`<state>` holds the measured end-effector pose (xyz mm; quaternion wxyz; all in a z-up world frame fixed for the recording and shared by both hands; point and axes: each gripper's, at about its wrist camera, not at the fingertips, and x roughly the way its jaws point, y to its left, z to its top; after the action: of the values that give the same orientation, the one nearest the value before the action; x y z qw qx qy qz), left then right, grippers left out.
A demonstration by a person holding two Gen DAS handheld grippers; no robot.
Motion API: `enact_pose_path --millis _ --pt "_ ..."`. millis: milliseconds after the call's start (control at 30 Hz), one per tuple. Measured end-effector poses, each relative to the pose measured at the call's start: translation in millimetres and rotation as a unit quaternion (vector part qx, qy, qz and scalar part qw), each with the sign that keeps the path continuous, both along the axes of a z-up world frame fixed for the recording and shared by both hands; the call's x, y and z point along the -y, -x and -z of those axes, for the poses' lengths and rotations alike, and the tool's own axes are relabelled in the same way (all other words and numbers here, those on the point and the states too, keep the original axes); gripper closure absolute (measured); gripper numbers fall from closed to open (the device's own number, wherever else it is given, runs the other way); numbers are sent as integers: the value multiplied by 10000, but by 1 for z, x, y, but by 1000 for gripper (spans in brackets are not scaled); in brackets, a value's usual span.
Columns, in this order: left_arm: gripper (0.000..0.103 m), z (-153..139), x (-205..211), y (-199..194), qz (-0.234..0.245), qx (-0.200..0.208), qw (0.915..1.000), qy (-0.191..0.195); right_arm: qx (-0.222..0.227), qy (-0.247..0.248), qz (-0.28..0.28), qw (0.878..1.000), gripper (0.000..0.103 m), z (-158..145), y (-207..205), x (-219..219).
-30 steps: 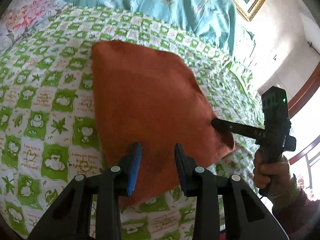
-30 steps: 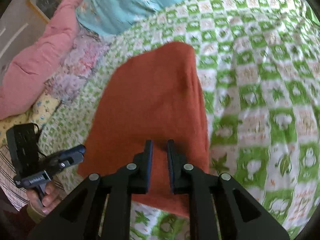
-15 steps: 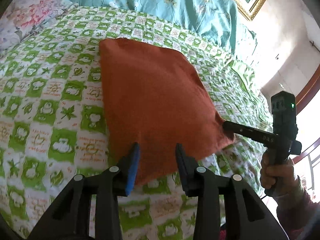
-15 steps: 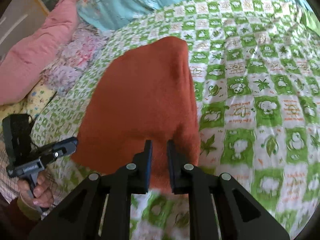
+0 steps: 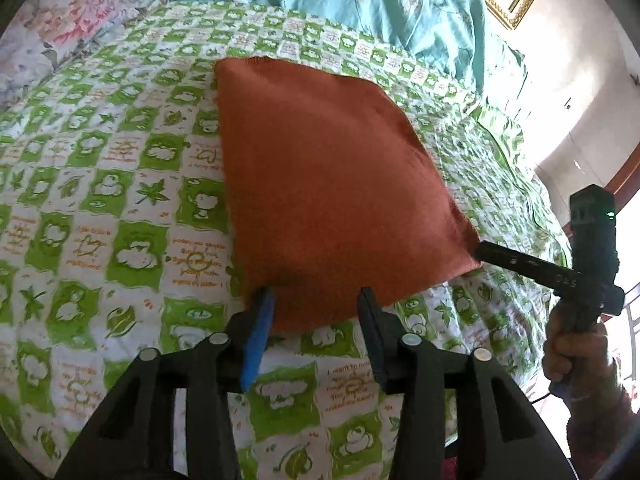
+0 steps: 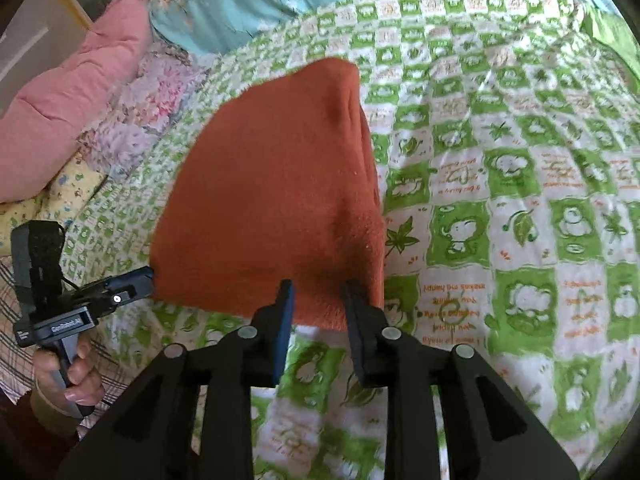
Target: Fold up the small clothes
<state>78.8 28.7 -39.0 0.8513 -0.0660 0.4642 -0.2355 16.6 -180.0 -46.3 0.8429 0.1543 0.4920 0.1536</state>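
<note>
Green-check bedsheet (image 5: 132, 248), rust cloth (image 5: 328, 200), "Genrobot" gripper (image 6: 150, 280)

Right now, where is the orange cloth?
In both wrist views the orange cloth lies mid-frame on the green checkered bedspread, its near edge just beyond the left gripper and right gripper.

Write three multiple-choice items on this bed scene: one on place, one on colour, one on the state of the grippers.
1. Where does the cloth lie?
A. On the checked bedspread
B. On the pink pillow
C. On the floor

2. What colour is the cloth?
A. Teal
B. Rust orange
C. Yellow

3. How do the left gripper and right gripper stand?
A. Both open
B. Both shut
C. One open, one shut

Key: 1 A, green squares surround it; 2 B, both views show it so; 3 A, each pair of fingers shows a gap at the cloth's near edge.
</note>
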Motion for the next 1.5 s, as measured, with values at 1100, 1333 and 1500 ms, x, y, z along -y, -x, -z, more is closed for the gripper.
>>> enact_pose_path --millis 1100,1333,1500 --pt "20 -17 -5 67 -944 498 9834 -1471 723 650 -211 9950 24 -34 81 -39" --pt "20 -18 -4 35 -1121 511 9771 -1732 960 663 -403 9923 24 -38 59 -44" --pt "20 -29 -4 -5 -1218 251 9690 -2134 881 682 -514 9924 24 -42 15 -44"
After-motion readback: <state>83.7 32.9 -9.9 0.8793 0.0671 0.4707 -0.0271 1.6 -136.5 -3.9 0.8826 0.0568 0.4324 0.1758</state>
